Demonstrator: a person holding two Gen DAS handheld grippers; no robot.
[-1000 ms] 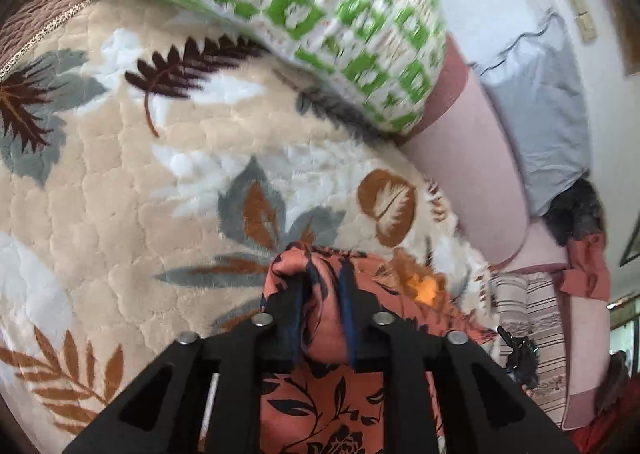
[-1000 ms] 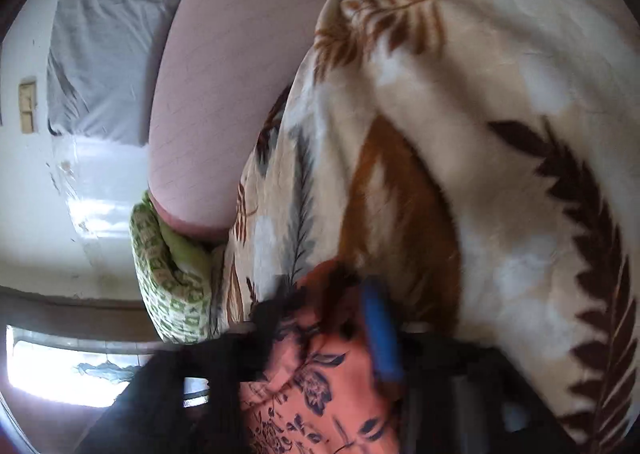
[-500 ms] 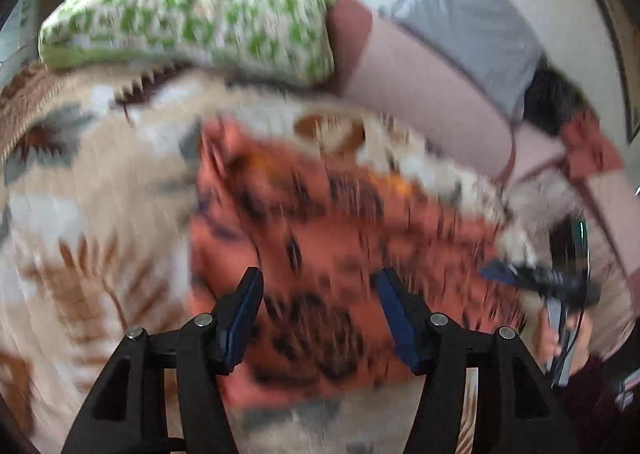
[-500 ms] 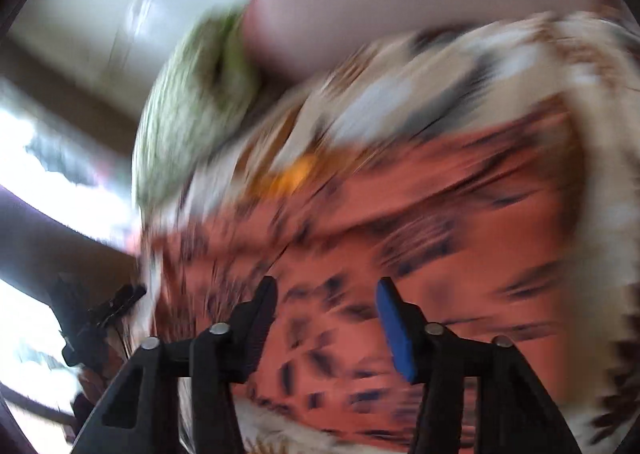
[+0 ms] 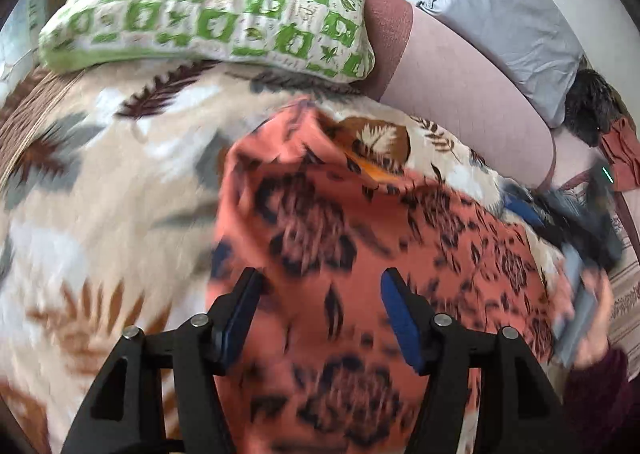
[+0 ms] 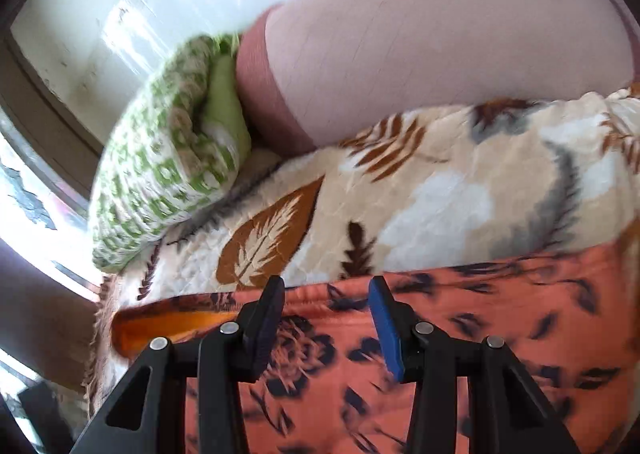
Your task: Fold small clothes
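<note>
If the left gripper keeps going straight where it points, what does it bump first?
Most likely the orange cloth. The left gripper, jaws opening with nothing pinched, points down at it where it lies on the leafy blanket. Blur makes depth uncertain.

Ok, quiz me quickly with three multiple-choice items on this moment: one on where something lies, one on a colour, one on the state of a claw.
1. Where does the green-and-white pillow lie?
A. On the leaf-print blanket, beyond the garment
B. On top of the garment
C. On the floor

2. What is the main colour of the floral garment?
A. Grey
B. Orange-red with dark flowers
C. Plain white

3. How is the right claw?
A. Clamped on the pillow
B. Out of view
C. Pads apart above the garment, gripping nothing

Answers: 1 A, the pillow rests on the blanket past the garment's far edge. 2 B, its cloth is orange-red with dark blooms. 3 C, a clear gap shows between the pads, with the cloth spread below.
</note>
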